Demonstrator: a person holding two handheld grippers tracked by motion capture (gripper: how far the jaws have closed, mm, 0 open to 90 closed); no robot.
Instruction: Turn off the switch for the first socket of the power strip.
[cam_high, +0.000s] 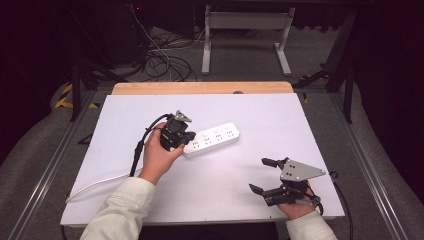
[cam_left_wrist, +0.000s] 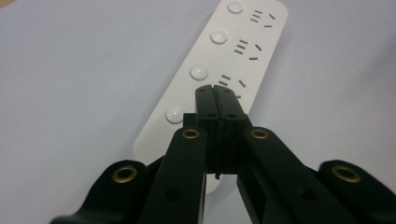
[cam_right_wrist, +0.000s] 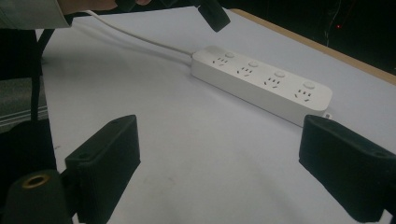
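With my left fingers (cam_left_wrist: 216, 87) pressed together over the power strip (cam_left_wrist: 219, 65), I aim straight down at one round button (cam_left_wrist: 199, 72) while my right fingers (cam_right_wrist: 233, 158) wait spread wide.

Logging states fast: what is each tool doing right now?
Left tool: closed, empty, tips over the power strip.
Right tool: open, holding nothing.
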